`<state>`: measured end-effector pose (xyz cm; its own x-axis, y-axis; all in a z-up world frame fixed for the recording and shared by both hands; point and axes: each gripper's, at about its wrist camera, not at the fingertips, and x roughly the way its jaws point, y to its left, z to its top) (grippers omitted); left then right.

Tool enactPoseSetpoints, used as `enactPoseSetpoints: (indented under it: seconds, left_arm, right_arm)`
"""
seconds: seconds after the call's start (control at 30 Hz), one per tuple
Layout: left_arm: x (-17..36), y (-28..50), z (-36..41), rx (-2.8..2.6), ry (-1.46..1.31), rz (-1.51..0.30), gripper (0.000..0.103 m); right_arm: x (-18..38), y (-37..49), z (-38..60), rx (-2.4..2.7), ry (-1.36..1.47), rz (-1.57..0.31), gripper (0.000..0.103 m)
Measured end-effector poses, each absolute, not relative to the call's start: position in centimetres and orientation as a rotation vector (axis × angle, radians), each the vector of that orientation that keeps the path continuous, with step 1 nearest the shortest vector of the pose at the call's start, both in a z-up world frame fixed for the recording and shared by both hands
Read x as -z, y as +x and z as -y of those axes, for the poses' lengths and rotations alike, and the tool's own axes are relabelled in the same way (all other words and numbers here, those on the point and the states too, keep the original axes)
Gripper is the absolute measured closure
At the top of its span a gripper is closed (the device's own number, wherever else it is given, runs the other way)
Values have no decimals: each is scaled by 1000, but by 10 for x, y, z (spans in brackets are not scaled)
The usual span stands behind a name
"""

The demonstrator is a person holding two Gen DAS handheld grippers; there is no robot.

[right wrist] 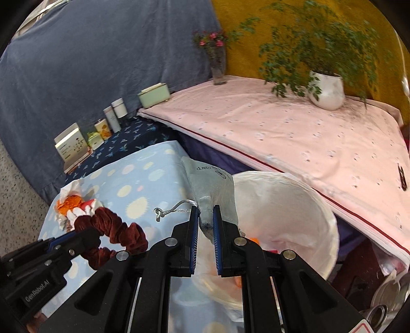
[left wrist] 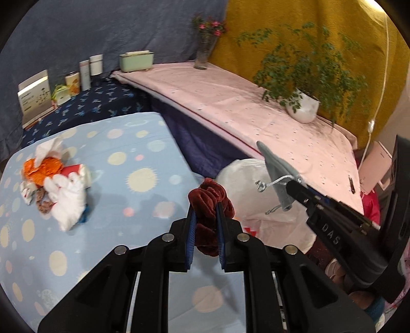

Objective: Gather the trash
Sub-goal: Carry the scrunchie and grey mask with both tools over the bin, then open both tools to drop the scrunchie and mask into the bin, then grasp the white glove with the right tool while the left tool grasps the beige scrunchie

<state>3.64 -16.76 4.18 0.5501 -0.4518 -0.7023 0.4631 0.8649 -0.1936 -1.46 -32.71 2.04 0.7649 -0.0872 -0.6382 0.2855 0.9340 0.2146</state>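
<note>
A slate-blue fabric backdrop (left wrist: 84,30) meets a mustard-yellow cloth wall (left wrist: 269,23) at a corner. Below them, a raised counter draped in pale pink cloth (left wrist: 230,102) carries a leafy green plant in a white pot (left wrist: 303,107) and a glass vase of pink flowers (left wrist: 205,51). A lower counter wears a light-blue dotted cloth (left wrist: 102,153). Speckled floor (right wrist: 20,184) shows at left.

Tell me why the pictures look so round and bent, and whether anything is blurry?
Both views are fisheye: black corners, and the pink cloth's edge bows. In the left wrist view the trash pile is slightly smeared, the scrunchie sharper. In the right wrist view the potted plant looks soft and the gray pouch crisp.
</note>
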Motion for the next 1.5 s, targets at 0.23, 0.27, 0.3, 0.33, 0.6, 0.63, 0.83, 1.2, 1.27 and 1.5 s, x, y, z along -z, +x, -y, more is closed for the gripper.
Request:
enactPoseSetpoints:
  seconds: [0.23, 0.27, 0.3, 0.33, 0.6, 0.63, 0.83, 1.2, 1.27, 1.5]
  left_arm:
    - [-37, 29, 215, 630, 31, -848, 89]
    - [-35, 28, 221, 641, 31, -855, 89]
    - [-33, 28, 226, 648, 33, -860, 89]
    - [-31, 28, 231, 653, 36, -864, 89]
    - [-19, 28, 254, 693, 40, -899, 86]
    - [-18, 29, 256, 694, 36, -905, 84]
    - [-13, 32, 255, 657, 45, -910, 64]
    - [-12, 45, 220, 585, 16, -910, 62]
    - [-14, 46, 213, 566, 16, -903, 62]
    - [-15, 55, 176, 505, -18, -897, 62]
  right_arm:
    - [-6, -37, 365, 263, 342, -686, 93]
    - [-5, -39, 369, 269, 346, -687, 93]
    - [-3, -41, 373, 275, 350, -689, 93]
    - [-1, -43, 376, 280, 354, -690, 93]
    - [8, -51, 395, 308, 374, -702, 89]
    - [8, -51, 396, 312, 375, -702, 86]
    - [9, -52, 398, 323, 378, -705, 77]
    - [3, -42, 381, 293, 368, -700, 74]
    - [1, -38, 373, 282, 360, -700, 74]
    - [-5, -25, 344, 233, 334, -703, 74]
